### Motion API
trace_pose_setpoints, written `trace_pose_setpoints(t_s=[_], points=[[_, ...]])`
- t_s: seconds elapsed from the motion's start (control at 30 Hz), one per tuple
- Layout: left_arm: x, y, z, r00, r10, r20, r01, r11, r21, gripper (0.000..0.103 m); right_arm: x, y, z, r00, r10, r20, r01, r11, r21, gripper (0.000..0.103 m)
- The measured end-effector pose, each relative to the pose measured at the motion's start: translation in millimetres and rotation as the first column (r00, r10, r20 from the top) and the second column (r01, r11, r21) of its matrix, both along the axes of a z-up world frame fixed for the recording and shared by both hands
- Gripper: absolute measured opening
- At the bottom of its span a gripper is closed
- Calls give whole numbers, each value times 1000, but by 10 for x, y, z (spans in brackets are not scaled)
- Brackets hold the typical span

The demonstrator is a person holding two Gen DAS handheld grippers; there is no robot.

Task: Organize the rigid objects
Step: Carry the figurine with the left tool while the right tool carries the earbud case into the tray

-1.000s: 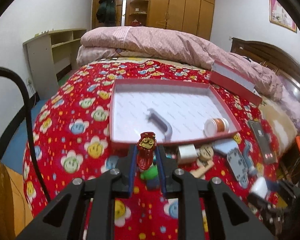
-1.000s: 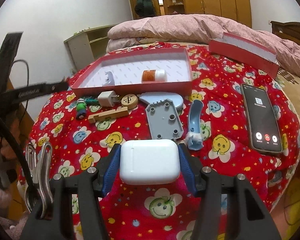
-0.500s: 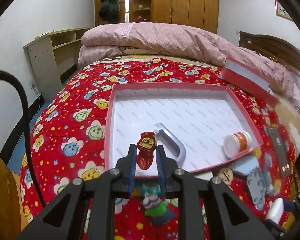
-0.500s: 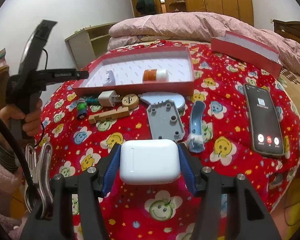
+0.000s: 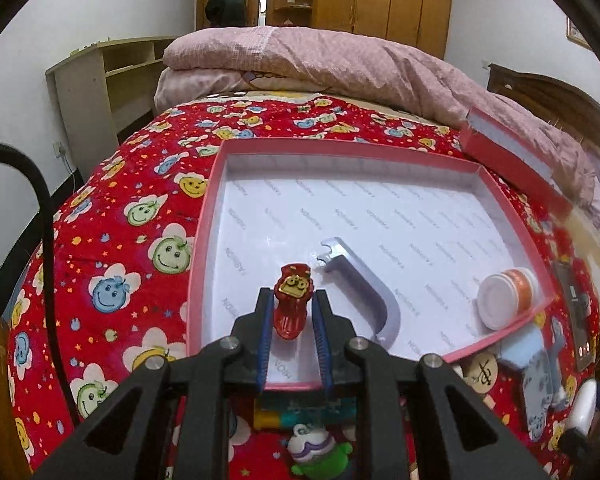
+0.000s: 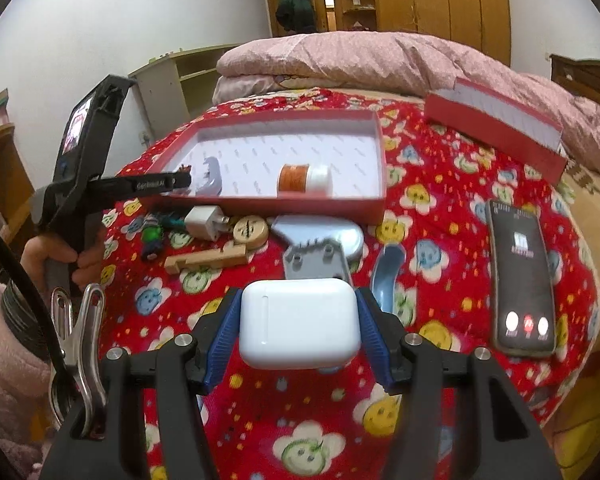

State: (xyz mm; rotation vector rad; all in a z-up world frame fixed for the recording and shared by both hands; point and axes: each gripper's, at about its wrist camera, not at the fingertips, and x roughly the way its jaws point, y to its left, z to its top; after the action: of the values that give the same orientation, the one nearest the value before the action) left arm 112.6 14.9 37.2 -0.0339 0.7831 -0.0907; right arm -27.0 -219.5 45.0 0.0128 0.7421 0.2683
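Note:
My left gripper (image 5: 292, 312) is shut on a small red hair clip (image 5: 293, 305) and holds it over the near left part of the open red box (image 5: 204, 240). The box holds a grey curved bracket (image 5: 364, 284) and an orange-and-white jar (image 5: 506, 298). My right gripper (image 6: 298, 322) is shut on a white earbud case (image 6: 298, 326) above the red bedspread, in front of the box (image 6: 300, 202). In the right wrist view the left gripper (image 6: 156, 183) reaches over the box's left end.
On the bedspread before the box lie a green toy (image 6: 153, 236), a white charger (image 6: 204, 222), a wooden disc (image 6: 251, 232), a wooden stick (image 6: 206, 260), a grey plate (image 6: 316, 258), a blue shoehorn-like piece (image 6: 388, 276) and a phone (image 6: 520, 272). The box lid (image 6: 496, 126) leans at the back right.
My left gripper has carried the red clip forward from above the green toy to over the box. My right gripper has lifted the earbud case slightly.

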Motion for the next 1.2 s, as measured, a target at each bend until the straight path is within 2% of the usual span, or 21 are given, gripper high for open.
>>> trace_pose_setpoints(t_s=[0.2,0.37,0.57,0.73,1.2], points=[[9,-8,-13,1000,-7,-3,7,1000,9,20,259,47,145,1000,3,31,-3,1000,-17,57],[9,-9,-9,1000,-12,-10,12,1000,9,20,545,41,252,999,-12,33,11,1000,17,57],[13,-7,-10,1000,-12,-11,12,1000,9,20,920,94,371,999,-24,48,24,1000,12,57],[20,-6,-10,1000,-12,-11,12,1000,11,20,1197,160,326,999,-25,28,24,1000,18,57],[15,-61,-31,1000,-8,-1,8,998,59,20,1701,256,50,998,-66,-18,68,992,109,57]])
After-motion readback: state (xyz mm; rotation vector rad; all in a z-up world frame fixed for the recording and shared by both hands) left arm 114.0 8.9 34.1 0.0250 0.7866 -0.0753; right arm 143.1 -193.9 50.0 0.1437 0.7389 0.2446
